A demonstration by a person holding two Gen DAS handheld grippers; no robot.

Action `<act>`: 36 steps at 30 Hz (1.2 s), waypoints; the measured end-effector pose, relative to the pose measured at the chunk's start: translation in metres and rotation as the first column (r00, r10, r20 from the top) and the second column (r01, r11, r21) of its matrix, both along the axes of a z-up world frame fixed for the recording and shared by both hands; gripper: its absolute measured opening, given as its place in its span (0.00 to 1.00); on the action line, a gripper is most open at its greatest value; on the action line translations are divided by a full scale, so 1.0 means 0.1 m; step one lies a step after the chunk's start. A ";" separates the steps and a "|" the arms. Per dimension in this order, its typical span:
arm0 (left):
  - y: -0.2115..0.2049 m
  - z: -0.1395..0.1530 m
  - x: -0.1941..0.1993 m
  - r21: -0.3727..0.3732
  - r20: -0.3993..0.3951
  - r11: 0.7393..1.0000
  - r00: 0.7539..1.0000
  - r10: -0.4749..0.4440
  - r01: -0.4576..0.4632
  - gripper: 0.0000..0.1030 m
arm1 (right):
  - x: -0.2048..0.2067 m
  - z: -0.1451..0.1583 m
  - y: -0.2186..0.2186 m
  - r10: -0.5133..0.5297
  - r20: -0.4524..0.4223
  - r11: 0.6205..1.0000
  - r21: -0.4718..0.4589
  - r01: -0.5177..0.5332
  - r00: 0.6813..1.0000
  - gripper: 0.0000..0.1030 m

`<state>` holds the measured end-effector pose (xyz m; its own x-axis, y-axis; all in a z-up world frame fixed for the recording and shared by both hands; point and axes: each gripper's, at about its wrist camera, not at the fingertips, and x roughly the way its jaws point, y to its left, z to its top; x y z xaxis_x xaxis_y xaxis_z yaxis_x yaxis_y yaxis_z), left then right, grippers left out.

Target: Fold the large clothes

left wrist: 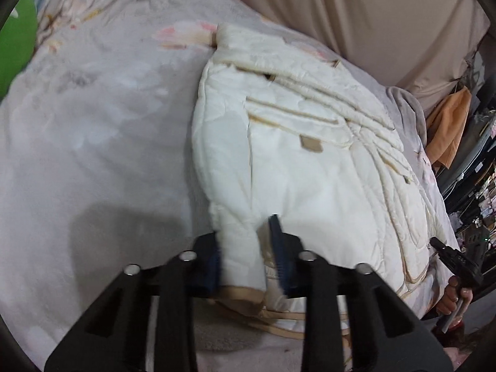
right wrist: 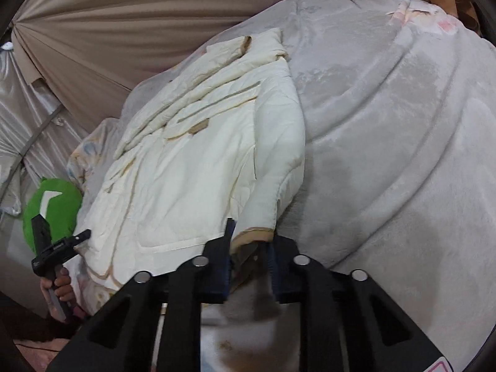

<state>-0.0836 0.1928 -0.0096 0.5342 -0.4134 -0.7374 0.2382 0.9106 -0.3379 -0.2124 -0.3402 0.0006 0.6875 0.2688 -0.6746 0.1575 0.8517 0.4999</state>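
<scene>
Up close, the left gripper [left wrist: 248, 260] is clamped on a cuff of the cream quilted jacket [left wrist: 297, 161], tan-trimmed sleeve end pinched between its blue pads. Same deal on the other side: the right gripper [right wrist: 249, 263] has its jaws pinched narrow on the other tan cuff [right wrist: 252, 235]. The jacket itself lies spread out on the bed, on top of a pale grey fleece blanket [left wrist: 93, 117], sleeves folded in over the body. Further back there's a green cushion [right wrist: 54, 204] and beige draped curtain [left wrist: 356, 6] behind the bed.
</scene>
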 end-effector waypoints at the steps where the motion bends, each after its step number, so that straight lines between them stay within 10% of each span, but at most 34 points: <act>1: 0.03 0.08 -0.05 -0.015 0.025 1.000 1.000 0.003 -0.003 0.12 | -0.04 0.07 0.04 0.004 0.026 1.000 -0.020 -0.004 1.000 0.10; 10: 0.46 1.25 -0.85 -0.255 0.347 0.965 0.937 0.026 0.068 0.08 | -0.95 1.26 0.30 0.081 0.428 0.986 -0.169 -0.009 0.900 0.08; 17: 0.37 1.75 -0.70 -0.275 0.453 0.958 0.890 0.051 0.085 0.09 | -1.04 1.84 0.22 0.079 0.580 0.987 -0.158 0.017 0.811 0.08; 27: -0.44 1.33 1.17 -0.029 0.285 0.997 0.956 0.074 -0.069 0.13 | 0.87 1.67 -0.08 0.012 0.432 0.994 -0.104 0.037 0.902 0.09; 36: -0.62 0.29 2.23 0.094 0.036 0.988 0.993 0.116 -0.119 0.19 | 2.04 0.74 -0.39 -0.059 0.186 0.993 -0.093 0.077 0.981 0.22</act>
<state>0.1397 0.1304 0.0196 0.5975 -0.2747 -0.7534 0.1368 0.9606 -0.2418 -0.0080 -0.3789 0.0747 0.8161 0.1555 -0.5566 0.1303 0.8888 0.4394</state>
